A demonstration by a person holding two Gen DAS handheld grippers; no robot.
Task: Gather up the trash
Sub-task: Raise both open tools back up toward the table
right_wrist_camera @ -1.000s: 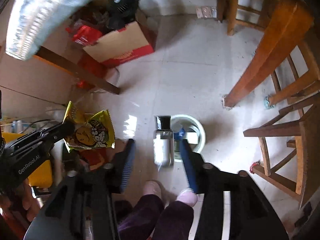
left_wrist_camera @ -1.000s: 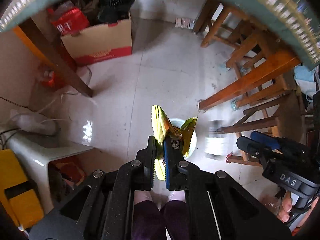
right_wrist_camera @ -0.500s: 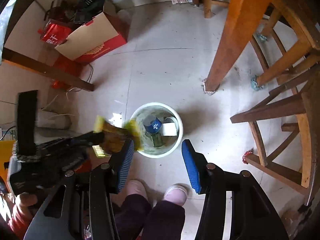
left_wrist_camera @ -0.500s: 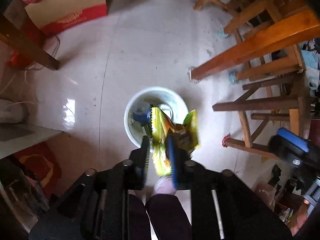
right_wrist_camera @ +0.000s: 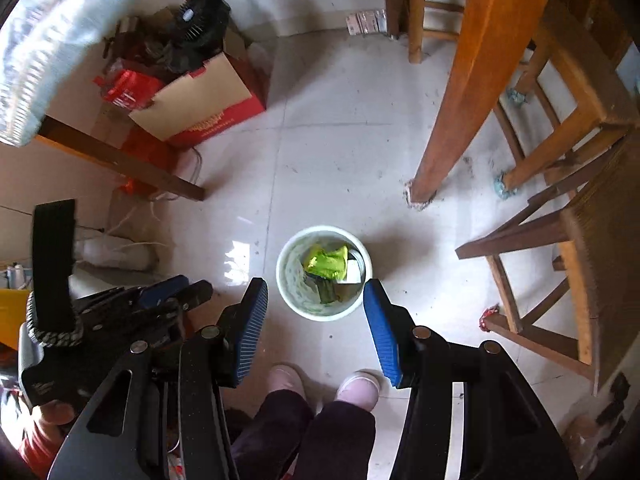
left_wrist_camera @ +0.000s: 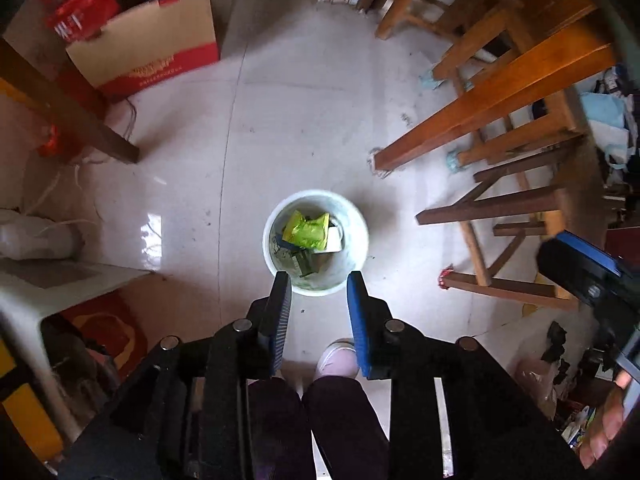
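While my left gripper (left_wrist_camera: pixel 319 286) jaws are opening with nothing between them, the yellow snack bag (left_wrist_camera: pixel 307 231) lies in the bin (left_wrist_camera: pixel 356 220) just beyond them; my right gripper (right_wrist_camera: pixel 316 294) jaws gape empty.

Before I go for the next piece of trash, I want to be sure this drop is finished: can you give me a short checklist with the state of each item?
1. Yellow-green snack wrapper lies inside the white bin: ok.
2. Left claw is empty, jaws opening with nothing between them: ok.
3. Right claw is empty, jaws apart: ok.
4. Nothing hangs over the bin rim: ok in both views.
5. Bin stands upright on the floor: ok.
6. More trash within reach on the floor: cannot tell; only small specks show on the tiles near the bin.
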